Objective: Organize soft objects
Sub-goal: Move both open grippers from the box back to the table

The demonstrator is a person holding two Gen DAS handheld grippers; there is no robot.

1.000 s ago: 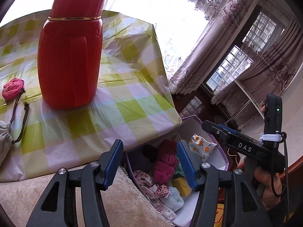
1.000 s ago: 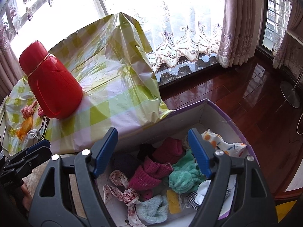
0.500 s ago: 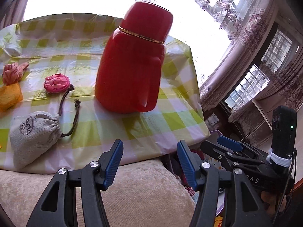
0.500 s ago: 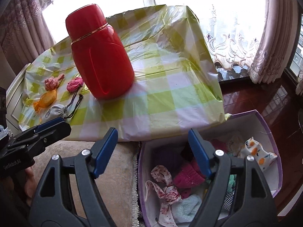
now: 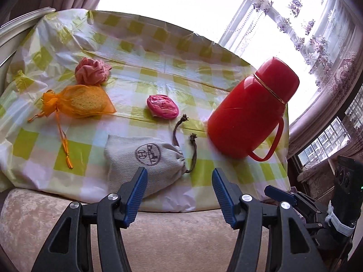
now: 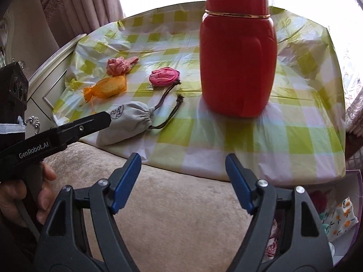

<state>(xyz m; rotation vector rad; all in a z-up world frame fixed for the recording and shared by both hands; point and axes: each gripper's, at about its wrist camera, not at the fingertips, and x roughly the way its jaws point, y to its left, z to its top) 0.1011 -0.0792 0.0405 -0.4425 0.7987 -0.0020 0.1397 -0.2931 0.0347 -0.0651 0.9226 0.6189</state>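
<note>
On the checked cloth [image 5: 158,72] lie a grey drawstring pouch [image 5: 145,158] [image 6: 127,122], an orange mesh bag [image 5: 79,100] [image 6: 106,88], a pink rolled cloth [image 5: 162,106] [image 6: 164,77] and a crumpled salmon cloth [image 5: 90,71] [image 6: 120,65]. My left gripper [image 5: 179,181] is open and empty, hovering just in front of the grey pouch. My right gripper [image 6: 182,170] is open and empty over the beige cushion [image 6: 181,215], short of the cloth's front edge. The left gripper's fingers [image 6: 90,122] also show at the left of the right wrist view, near the pouch.
A tall red thermos [image 5: 249,113] [image 6: 238,56] stands on the cloth to the right of the soft items. A purple-rimmed box [image 6: 354,204] with socks and cloths sits at the lower right, beside the cushion. A cabinet [image 6: 40,83] and curtains stand at the left.
Both grippers swung left, away from the box of socks and toward the cloth. The soft items came into view and the box slid to the right edge. Both stayed open and empty.
</note>
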